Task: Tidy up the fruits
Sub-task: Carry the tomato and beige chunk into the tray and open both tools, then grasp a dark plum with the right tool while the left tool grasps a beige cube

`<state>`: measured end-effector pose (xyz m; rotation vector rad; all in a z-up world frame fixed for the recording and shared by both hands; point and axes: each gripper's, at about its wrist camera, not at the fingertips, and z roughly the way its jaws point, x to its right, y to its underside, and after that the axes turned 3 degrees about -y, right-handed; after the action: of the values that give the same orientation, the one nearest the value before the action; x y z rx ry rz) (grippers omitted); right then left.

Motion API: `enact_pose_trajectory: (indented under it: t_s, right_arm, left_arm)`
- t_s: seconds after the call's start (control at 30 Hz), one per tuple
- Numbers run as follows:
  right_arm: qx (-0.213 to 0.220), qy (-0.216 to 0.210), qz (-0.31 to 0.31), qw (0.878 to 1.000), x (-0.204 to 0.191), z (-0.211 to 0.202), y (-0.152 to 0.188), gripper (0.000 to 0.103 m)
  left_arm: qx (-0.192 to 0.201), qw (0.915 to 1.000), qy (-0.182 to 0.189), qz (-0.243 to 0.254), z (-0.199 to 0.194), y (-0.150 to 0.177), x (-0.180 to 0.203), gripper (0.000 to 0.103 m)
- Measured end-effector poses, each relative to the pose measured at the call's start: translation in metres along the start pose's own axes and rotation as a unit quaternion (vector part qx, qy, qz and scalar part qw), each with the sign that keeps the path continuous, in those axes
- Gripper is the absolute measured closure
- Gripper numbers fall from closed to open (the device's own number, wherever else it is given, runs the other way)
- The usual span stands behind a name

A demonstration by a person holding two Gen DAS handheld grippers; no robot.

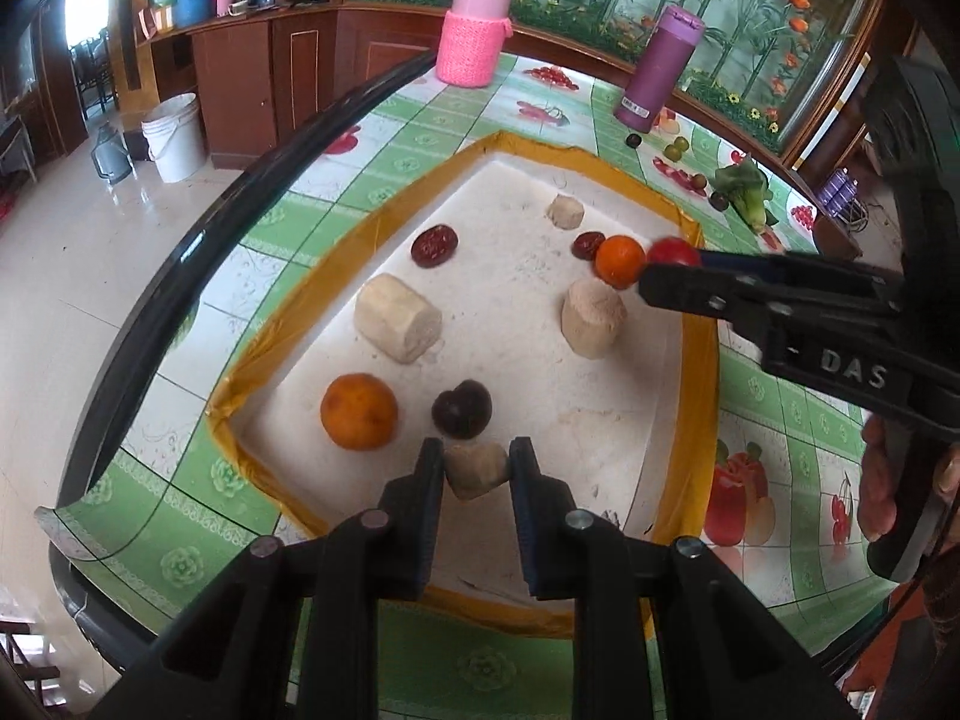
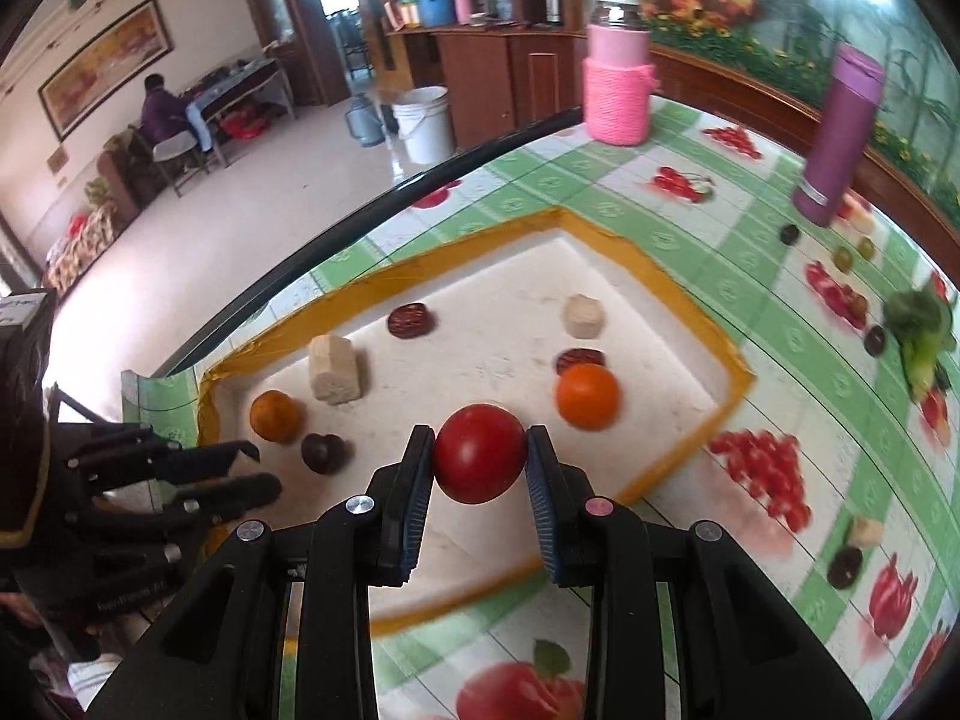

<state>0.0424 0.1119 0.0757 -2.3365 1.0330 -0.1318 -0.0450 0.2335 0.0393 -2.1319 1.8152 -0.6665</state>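
A person's right gripper (image 2: 480, 456) clasps a round, glossy red tomato (image 2: 480, 453) between its jaws, held above the near edge of a white, flat-bottomed tray with a mustard-yellow taped rim (image 2: 735, 369) on a counter (image 2: 690, 228) covered with a green-and-white fruit-print cloth. The left gripper (image 1: 477, 468) has its jaws pressed against both sides of a small beige, heart-shaped chunk (image 1: 477, 471) resting on the tray floor at the near rim.

Elsewhere in the tray, seen from the left wrist: a dull orange mandarin (image 1: 359, 412) and a dark purple plum (image 1: 462, 409) lie just beyond the beige chunk; a large cream-coloured cylindrical block (image 1: 397, 326) sits toward the tray's left side; a tan cylindrical block (image 1: 593, 317) stands toward the right side; a bright orange mandarin (image 1: 619, 261) touches a dark red dried date (image 1: 587, 245) near the right rim; a flat dark red disc-shaped fruit (image 1: 434, 246) and a small pale block (image 1: 565, 211) sit toward the far corner.

Beyond the tray stand a pink flask in a knitted pink sleeve (image 1: 474, 36) and a purple cylindrical bottle (image 1: 659, 69). A green leafy vegetable (image 1: 747, 192) lies on the cloth to the tray's right.
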Motion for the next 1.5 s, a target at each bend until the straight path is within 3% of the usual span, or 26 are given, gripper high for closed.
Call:
enact_pose_trajectory:
  t_s: [0.33,0.5,0.9,1.37,1.43,1.5]
  right_arm:
    - [-0.037,0.037,-0.058,0.997,-0.014,0.055,-0.018,0.075]
    - [-0.05,0.035,-0.078,0.995,-0.016,0.073,-0.019,0.075]
    - [-0.057,0.045,-0.101,0.992,-0.022,0.083,-0.017,0.073]
    - [-0.038,0.041,-0.045,0.997,-0.004,0.046,-0.013,0.067]
    - [-0.033,0.038,-0.034,0.998,0.0,0.037,-0.01,0.066]
    - [-0.028,0.038,-0.024,0.999,0.003,0.027,-0.006,0.06]
  left_arm:
    - [-0.017,0.9998,-0.004,0.01,0.014,0.004,-0.003,0.078]
    - [-0.02,0.9997,-0.01,0.012,0.02,0.002,-0.005,0.078]
    - [-0.016,0.999,-0.026,0.034,0.026,0.003,0.0,0.078]
    - [-0.004,0.9989,-0.034,0.033,0.011,0.008,0.005,0.054]
    - [-0.003,0.9989,-0.038,0.026,0.007,0.008,0.004,0.045]
    - [0.0,0.9991,-0.039,0.017,0.005,0.008,0.003,0.042]
